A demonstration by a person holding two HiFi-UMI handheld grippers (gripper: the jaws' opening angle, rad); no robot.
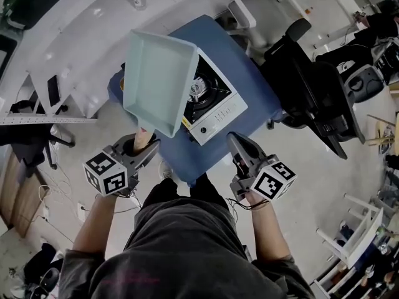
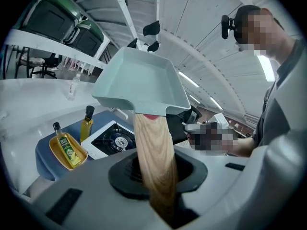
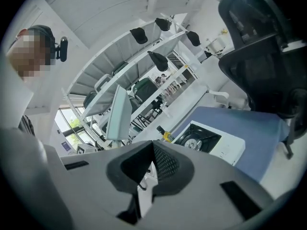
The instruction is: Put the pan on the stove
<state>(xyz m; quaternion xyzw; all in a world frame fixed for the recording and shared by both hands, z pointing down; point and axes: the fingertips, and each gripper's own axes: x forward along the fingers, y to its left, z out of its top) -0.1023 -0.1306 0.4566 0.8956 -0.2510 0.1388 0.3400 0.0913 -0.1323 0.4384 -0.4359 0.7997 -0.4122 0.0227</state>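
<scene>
Field notes, one moment.

- Left gripper: the jaws are set partly apart and clamped on the wooden handle of the pan. In the left gripper view the handle is seen running straight up between the jaws, with the pads pressed against both its sides.
- Pan: pale green, square, with raised sides. It is held in the air and tilted, bottom end toward the person. In the head view its body is seen overlapping the left part of the stove; in the left gripper view it is seen well above the stove and not touching it.
- Stove: a white single-burner unit, placed on a blue table. The black burner grate is uncovered on the right side.
- Right gripper: held just to the right of the stove's near corner and pointed toward the table. Its jaws are brought together — only a thin slit is left lower down, and nothing is held between them.
- On the far-left end of the table, in the left gripper view: a yellow dish with an oil bottle in it, and a second bottle just beside it, upright.
- A black office chair is seen to the right of the table.
</scene>
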